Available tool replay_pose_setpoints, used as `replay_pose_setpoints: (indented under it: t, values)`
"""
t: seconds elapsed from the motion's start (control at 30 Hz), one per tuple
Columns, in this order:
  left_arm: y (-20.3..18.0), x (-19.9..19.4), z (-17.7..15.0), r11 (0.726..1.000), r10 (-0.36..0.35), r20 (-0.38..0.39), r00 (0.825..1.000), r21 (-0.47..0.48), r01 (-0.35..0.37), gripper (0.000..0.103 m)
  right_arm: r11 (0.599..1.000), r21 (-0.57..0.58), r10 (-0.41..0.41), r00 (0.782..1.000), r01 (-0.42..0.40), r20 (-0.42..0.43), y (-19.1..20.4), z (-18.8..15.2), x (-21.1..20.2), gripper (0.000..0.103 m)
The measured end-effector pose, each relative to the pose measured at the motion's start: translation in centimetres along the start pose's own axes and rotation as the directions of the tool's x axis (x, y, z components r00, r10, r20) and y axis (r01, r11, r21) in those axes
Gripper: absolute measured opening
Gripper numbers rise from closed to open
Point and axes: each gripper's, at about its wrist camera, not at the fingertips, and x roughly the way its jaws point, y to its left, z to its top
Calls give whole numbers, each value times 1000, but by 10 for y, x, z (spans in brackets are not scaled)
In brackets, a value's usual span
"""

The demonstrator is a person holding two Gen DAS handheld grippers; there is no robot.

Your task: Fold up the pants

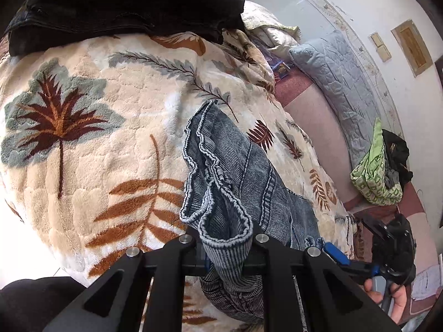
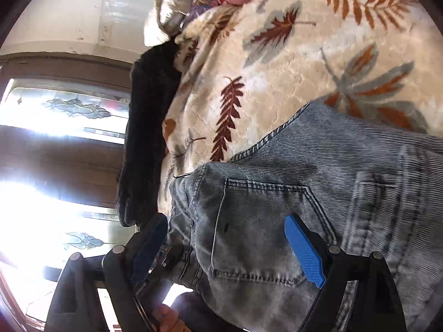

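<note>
The jeans (image 1: 235, 171) lie bunched on the leaf-patterned blanket (image 1: 97, 116), their hem ends gathered and pinched in the left gripper (image 1: 224, 257), whose jaws are closed on the cloth. The right gripper (image 2: 232, 249) is spread wide over the waist and back pocket (image 2: 260, 229), holding nothing. Folding seems barely begun: no flat, tidy fold shows yet. A dark garment (image 1: 124, 8) sits beyond. How the legs lie between the two ends is hidden.

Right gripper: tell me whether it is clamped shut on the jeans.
No: the right gripper stands wide open, one blue pad lying over the back pocket of the jeans, the other finger at the waistband edge.
</note>
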Motion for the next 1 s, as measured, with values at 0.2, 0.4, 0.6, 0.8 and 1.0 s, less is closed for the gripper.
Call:
replay_pose_setpoints:
  t: [0.2,0.4,0.6,0.8,1.0]
  values:
    - [-13,-5,-1,999,13,16,1000,38,-13,13,995,98,22,1000,-24,19,-53,-56,-53,89]
    - [-35,-11,-1,996,39,31,999,85,-42,13,988,140,63,997,-67,34,-83,-75,-58,88]
    - [-81,-24,-7,979,26,74,997,201,-40,13,992,81,86,980,-101,180,-91,-83,-109,88]
    - [-165,-34,-49,888,-30,105,994,459,-22,11,984,131,81,951,-125,299,-132,-95,-149,88]
    - [-252,-19,-131,726,-97,10,995,685,64,11,974,137,108,897,-183,429,-159,-106,-199,88]
